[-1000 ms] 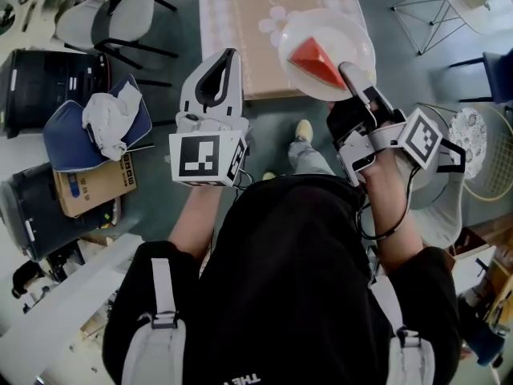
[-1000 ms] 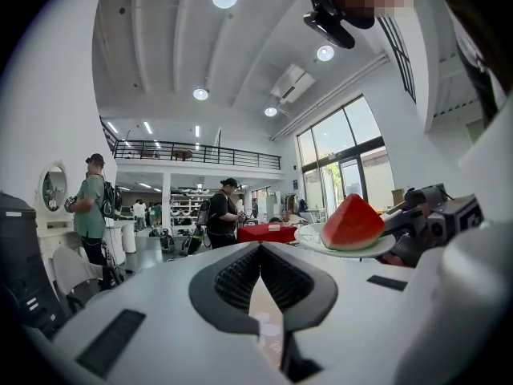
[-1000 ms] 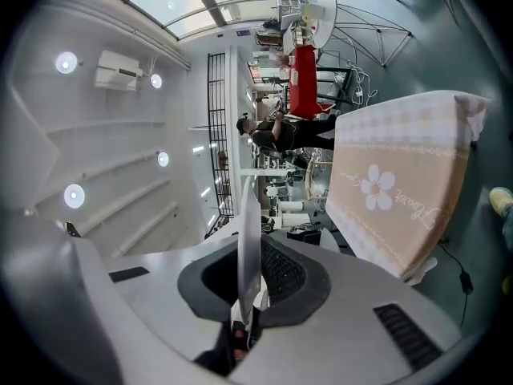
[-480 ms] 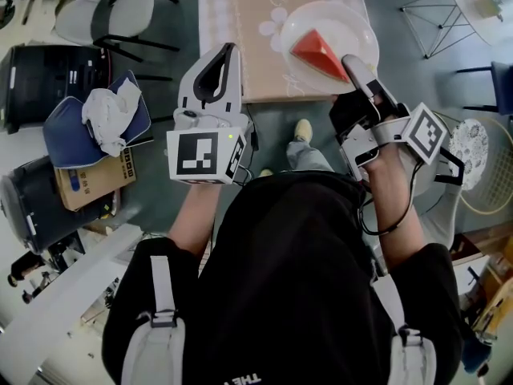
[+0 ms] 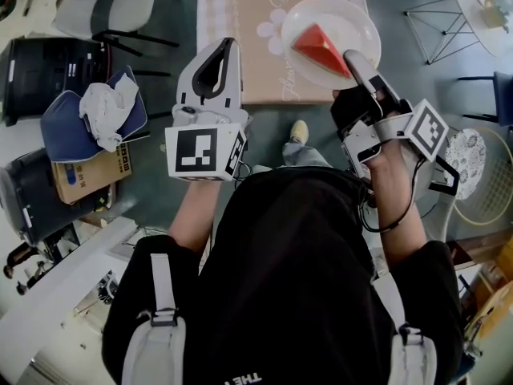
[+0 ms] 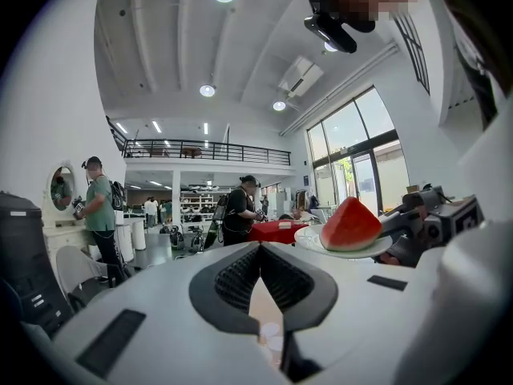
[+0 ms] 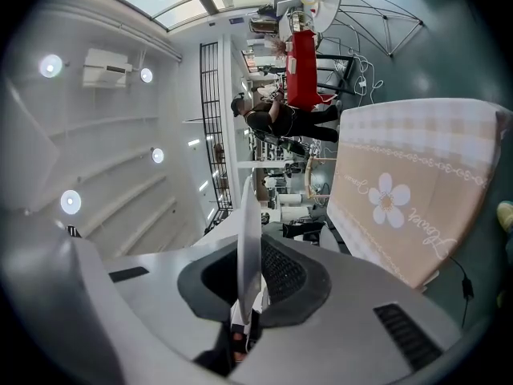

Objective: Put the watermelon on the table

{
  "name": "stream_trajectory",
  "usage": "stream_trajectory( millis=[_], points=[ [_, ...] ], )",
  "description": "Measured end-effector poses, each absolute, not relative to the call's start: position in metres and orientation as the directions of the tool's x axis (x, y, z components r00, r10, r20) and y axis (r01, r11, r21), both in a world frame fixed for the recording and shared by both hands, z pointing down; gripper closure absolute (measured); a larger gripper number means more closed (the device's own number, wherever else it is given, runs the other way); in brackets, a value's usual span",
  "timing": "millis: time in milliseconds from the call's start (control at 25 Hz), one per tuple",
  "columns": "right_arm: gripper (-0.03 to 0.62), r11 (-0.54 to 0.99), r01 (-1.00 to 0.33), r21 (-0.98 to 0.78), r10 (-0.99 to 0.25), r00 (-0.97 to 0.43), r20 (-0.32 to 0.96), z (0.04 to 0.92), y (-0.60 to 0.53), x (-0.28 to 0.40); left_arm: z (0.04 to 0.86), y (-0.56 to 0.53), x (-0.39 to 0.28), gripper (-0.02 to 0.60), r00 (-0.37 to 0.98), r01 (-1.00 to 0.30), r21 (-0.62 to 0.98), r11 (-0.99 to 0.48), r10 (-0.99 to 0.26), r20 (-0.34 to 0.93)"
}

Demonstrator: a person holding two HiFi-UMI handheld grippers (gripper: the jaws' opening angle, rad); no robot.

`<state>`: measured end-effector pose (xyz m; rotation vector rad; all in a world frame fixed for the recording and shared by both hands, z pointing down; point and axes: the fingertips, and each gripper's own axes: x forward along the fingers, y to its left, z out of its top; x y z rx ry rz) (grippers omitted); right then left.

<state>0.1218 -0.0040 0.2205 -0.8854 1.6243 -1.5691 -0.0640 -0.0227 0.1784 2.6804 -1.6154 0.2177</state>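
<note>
Watermelon (image 5: pixel 319 48) lies on a white plate (image 5: pixel 353 18) over the table's (image 5: pixel 248 46) near right corner. The right gripper (image 5: pixel 353 61) is clamped on the plate's near rim. The left gripper (image 5: pixel 227 45) hovers at the table's near edge, jaws together and empty.

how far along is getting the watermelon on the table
Done: the right gripper grips the plate by its rim, with the watermelon on it. In hand: the plate hangs above the table's near end. Left: set it down and let go. The left gripper is shut and empty.
</note>
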Motion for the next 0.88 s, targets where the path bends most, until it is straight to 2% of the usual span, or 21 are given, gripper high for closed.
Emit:
stream_trajectory(
  millis=[880],
  points=[
    [0.565,0.043,-0.003,-0.999,-0.815,-0.578,-0.033,0.222,-0.060,0.133,0.174,-0.068,-0.052,0.571,0.402,-0.906,-0.088,-0.414,-0.906,0.128]
  ],
)
